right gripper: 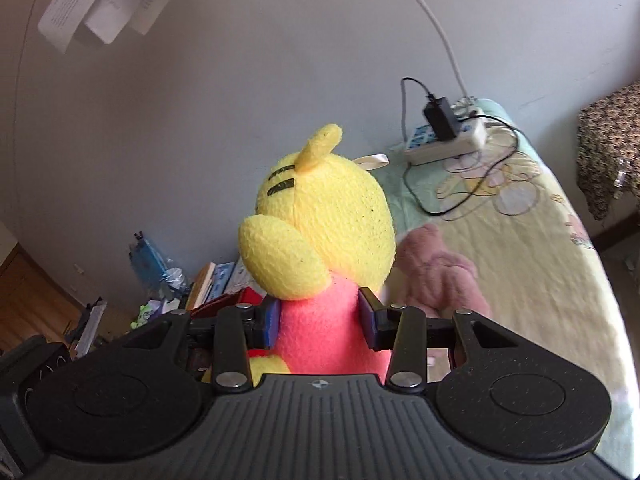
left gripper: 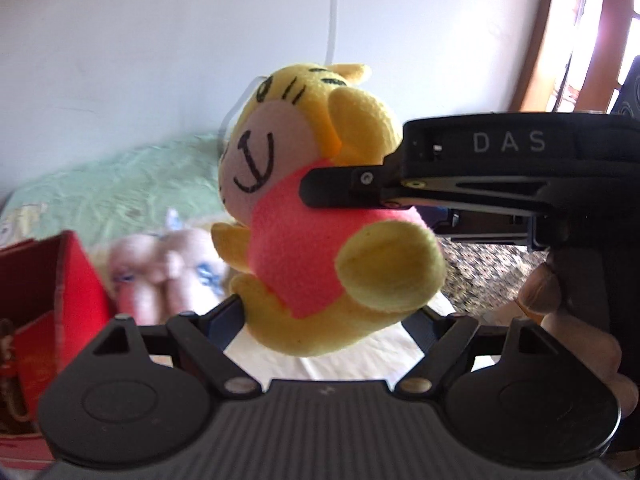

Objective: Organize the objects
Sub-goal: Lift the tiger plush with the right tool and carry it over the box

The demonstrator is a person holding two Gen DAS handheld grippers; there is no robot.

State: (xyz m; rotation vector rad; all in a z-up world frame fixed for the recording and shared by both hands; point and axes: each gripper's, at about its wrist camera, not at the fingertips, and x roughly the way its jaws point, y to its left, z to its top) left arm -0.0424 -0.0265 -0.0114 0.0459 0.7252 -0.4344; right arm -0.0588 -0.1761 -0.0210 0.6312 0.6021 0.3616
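Nearest the right wrist camera, the right gripper [right gripper: 320, 322] pinches the plush toy [right gripper: 332, 216] around its pink middle: both blue-padded jaws press into the fabric from either side, and the yellow head rises just beyond the jaw tips, its back turned to that camera. From the left wrist camera the same plush toy [left gripper: 304, 256] hangs in the air, facing left with its stitched smile showing, held by the right gripper [left gripper: 344, 192], which reaches in from the right side with one black finger laid across the pink body. A hand [left gripper: 548, 292] grips that tool's handle at the right.

Below the toy, the left gripper [left gripper: 332, 316] has its jaws spread wide to either side of the toy's yellow bottom; whether its pads touch the fabric cannot be told.

Beyond the jaws lies a bed [right gripper: 540, 280] with a pale patterned sheet. On it, past the right jaw, rests a pink stuffed animal [right gripper: 436, 276], and farther off a power strip [right gripper: 444, 140] with a black charger plugged in. Left of the left jaws stands a red box [left gripper: 76, 276].
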